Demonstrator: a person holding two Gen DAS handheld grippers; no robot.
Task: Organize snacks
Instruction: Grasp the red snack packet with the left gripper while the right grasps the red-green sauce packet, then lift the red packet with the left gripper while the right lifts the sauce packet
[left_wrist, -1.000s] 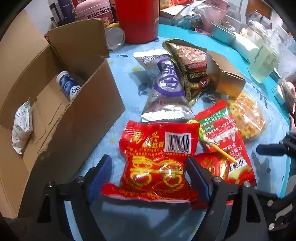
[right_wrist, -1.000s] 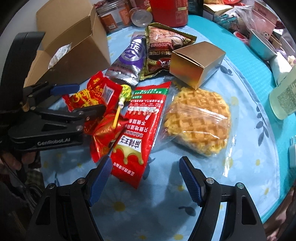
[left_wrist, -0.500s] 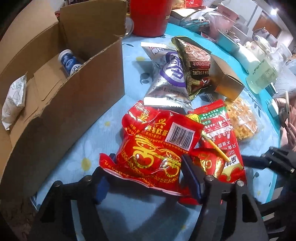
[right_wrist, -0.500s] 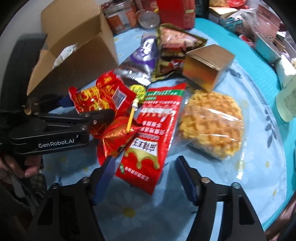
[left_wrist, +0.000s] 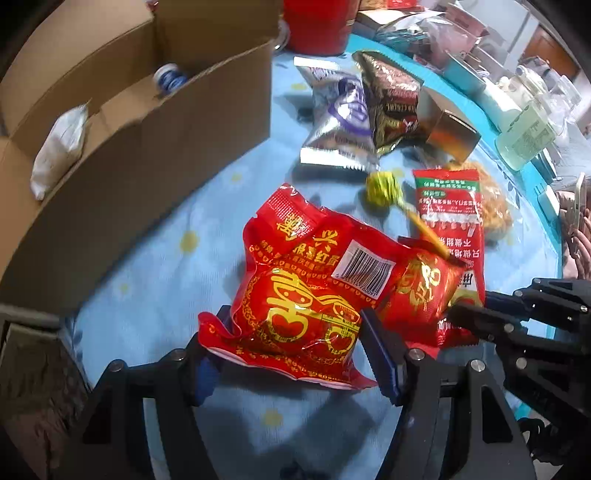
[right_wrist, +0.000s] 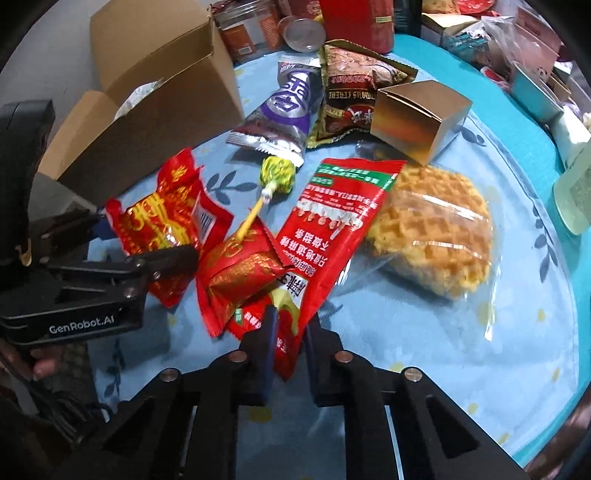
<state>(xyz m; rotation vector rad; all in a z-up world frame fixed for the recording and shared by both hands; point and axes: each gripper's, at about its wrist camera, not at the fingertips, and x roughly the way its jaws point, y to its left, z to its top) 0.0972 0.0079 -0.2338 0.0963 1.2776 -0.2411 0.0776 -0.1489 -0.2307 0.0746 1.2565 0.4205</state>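
Observation:
My left gripper (left_wrist: 295, 343) is shut on a puffy red snack bag (left_wrist: 295, 295) with gold characters and a barcode, gripping its lower half just above the tablecloth. In the right wrist view the same left gripper (right_wrist: 144, 238) holds that red bag (right_wrist: 166, 221) at the left. My right gripper (right_wrist: 290, 332) is shut on the near end of a long red sachet (right_wrist: 332, 221) with a green top. A small red foil packet (right_wrist: 243, 273) and a green lollipop (right_wrist: 277, 173) lie between the two. The open cardboard box (left_wrist: 147, 147) stands to the left.
In the box lie a white packet (left_wrist: 59, 147) and a blue-white bottle (left_wrist: 170, 75). A wrapped waffle (right_wrist: 436, 229), gold carton (right_wrist: 421, 114), purple-silver pack (right_wrist: 288, 107) and brown noodle pack (right_wrist: 354, 85) lie behind. Jars and clutter crowd the far table edge.
The left jaws closed on the red bag and carried it slightly leftward, uncovering the lollipop. The right jaws closed from wide open onto the long red sachet's near end.

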